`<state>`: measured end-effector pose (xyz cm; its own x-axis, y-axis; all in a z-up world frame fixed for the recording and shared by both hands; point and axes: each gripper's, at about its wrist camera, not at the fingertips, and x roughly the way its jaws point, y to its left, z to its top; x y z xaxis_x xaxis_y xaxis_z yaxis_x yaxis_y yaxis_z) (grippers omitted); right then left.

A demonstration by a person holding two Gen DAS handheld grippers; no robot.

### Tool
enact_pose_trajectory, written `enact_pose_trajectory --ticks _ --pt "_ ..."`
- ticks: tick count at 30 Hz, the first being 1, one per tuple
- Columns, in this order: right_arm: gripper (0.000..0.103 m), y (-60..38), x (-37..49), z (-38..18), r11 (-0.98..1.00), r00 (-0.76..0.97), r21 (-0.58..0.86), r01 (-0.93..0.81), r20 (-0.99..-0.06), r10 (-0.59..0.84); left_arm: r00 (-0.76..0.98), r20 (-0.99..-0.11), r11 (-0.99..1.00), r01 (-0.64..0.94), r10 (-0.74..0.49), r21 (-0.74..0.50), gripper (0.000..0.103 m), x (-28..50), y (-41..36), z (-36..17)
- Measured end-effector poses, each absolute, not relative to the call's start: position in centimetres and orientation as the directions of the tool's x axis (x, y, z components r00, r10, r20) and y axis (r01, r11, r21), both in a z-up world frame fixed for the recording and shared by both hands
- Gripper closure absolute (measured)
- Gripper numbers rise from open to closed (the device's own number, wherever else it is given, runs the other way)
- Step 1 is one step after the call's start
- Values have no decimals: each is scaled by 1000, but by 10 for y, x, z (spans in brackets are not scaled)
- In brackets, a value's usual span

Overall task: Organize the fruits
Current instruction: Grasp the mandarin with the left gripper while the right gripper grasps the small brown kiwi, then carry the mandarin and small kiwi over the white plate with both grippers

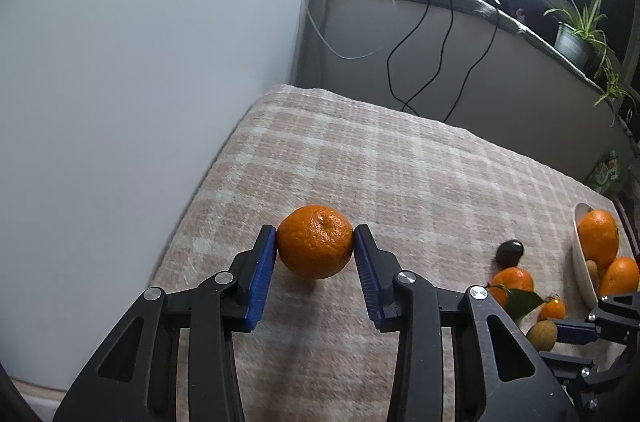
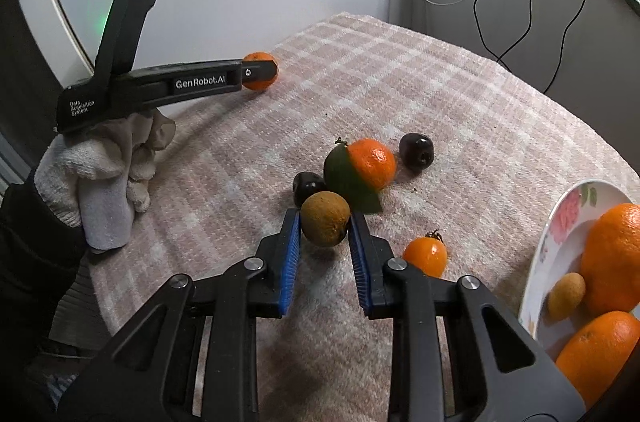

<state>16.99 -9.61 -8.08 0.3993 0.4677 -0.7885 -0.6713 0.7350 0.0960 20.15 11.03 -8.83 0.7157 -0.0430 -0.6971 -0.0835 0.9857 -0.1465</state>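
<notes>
My left gripper point(image 1: 315, 237) is shut on a mandarin point(image 1: 314, 246), its blue pads pressing both sides, just above the checked pink cloth point(image 1: 360, 162). The right wrist view shows that same gripper point(image 2: 260, 72) side-on, held by a gloved hand point(image 2: 100, 182), with the mandarin point(image 2: 256, 59) at its tip. My right gripper point(image 2: 325, 219) is shut on a small round brown fruit point(image 2: 325, 222). To the right, a floral plate point(image 2: 560, 222) holds two oranges point(image 2: 612, 258) and another brown fruit point(image 2: 566, 296).
Loose on the cloth lie a leafy mandarin point(image 2: 374, 162), two dark glossy fruits point(image 2: 417, 150) point(image 2: 307, 182) and a small orange fruit point(image 2: 426, 256). A white wall stands to the left. Cables point(image 2: 520, 2) hang behind the table's far edge.
</notes>
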Motion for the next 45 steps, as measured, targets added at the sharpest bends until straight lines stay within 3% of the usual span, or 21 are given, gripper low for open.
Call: enact_pose_trajectory --ticks 28,45 --pt "78 -236 129 -15 838 577 124 -532 -670 466 716 -622 948 220 -317 -229 65 150 -23 -50" --pt "78 -324 141 -10 914 659 127 -386 -656 369 680 -633 928 301 -370 -218 65 161 -85 -49"
